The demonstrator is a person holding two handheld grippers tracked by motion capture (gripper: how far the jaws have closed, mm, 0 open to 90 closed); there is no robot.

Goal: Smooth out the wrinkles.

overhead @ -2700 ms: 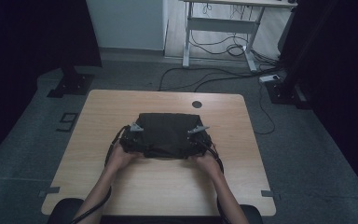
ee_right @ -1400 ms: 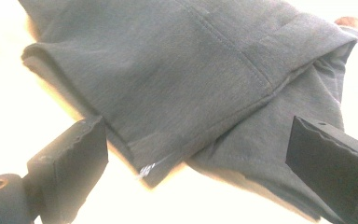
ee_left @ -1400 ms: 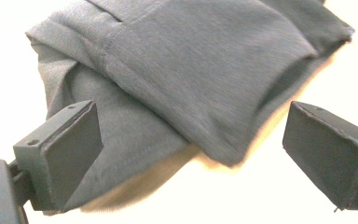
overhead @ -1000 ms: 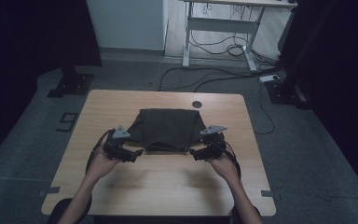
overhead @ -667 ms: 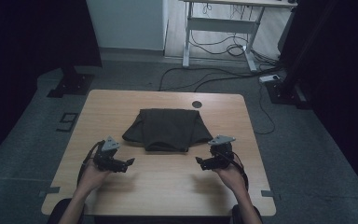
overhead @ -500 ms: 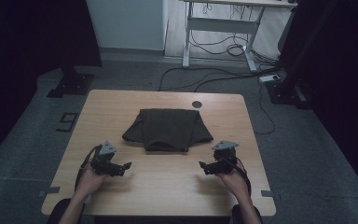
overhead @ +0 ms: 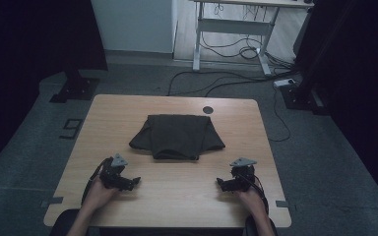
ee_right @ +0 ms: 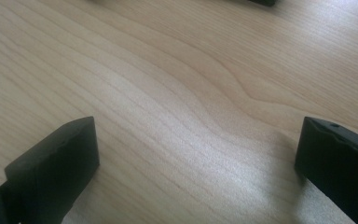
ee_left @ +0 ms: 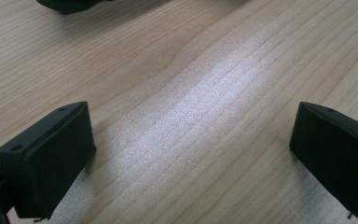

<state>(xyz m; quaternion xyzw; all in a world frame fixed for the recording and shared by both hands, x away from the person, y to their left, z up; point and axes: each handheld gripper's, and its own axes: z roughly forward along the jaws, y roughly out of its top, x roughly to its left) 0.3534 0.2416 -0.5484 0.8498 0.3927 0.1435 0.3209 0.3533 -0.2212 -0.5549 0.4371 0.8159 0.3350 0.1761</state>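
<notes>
A dark folded garment (overhead: 177, 136) lies flat in the middle of the wooden table (overhead: 177, 191). My left gripper (overhead: 133, 182) rests low on the table near the front left, apart from the cloth, its jaws pointing inward. My right gripper (overhead: 221, 183) sits near the front right, also pointing inward. In the left gripper view my gripper (ee_left: 193, 154) is open over bare wood, with a dark edge of cloth (ee_left: 67, 4) at the top. In the right gripper view my gripper (ee_right: 198, 158) is open over bare wood as well.
A small dark round grommet (overhead: 207, 109) sits in the table near its far edge. Beyond the table, cables (overhead: 236, 78) run across the grey floor under a white desk frame (overhead: 234, 27). A black stand base (overhead: 74, 88) stands at the far left.
Both grippers let go of the garment and drew back toward the table's front edge, spreading apart. The folded garment stays in the middle.
</notes>
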